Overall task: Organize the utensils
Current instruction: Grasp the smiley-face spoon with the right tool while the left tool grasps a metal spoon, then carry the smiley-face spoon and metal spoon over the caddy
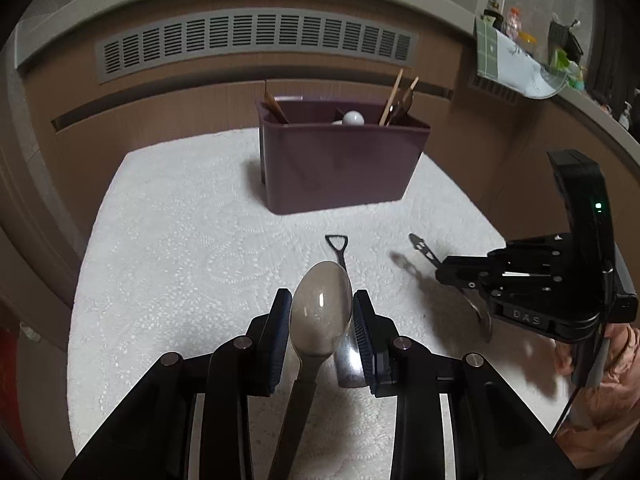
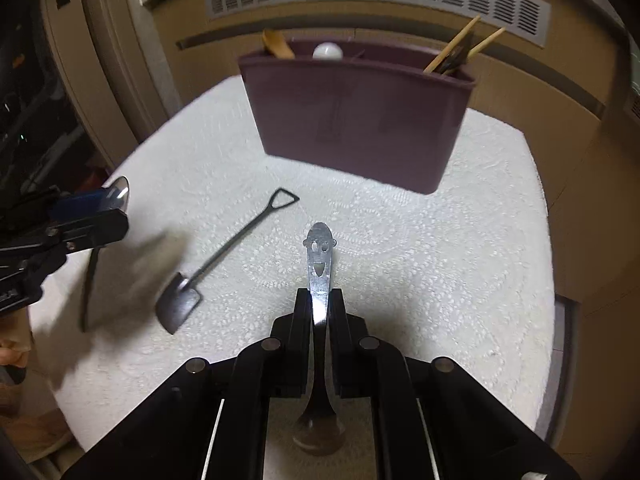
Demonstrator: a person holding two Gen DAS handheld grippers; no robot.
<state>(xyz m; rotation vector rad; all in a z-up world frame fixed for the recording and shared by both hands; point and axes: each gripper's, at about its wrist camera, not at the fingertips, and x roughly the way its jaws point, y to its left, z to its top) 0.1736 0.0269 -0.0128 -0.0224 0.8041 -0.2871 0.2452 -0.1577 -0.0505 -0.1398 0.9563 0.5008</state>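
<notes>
While left hand-held gripper point(image 1: 322, 320) grasps spoon point(image 1: 320, 312), right hand-held gripper point(image 2: 320, 308) clamps smiley-handled spoon point(image 2: 319, 256), face only there

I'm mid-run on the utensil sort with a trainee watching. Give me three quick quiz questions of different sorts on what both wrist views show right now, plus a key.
1. True or false: the left hand-held gripper has a spoon bowl between its fingers.
2. Which utensil lies loose on the white mat? A: shovel-shaped spoon; B: whisk; C: ladle.
3. Fill in: the right hand-held gripper is shut on the handle of a spoon whose end is cut out as a smiling ____.

Key: 1 true. 2 A. 3 face. The purple caddy at the back of the mat already holds wooden utensils.
</notes>
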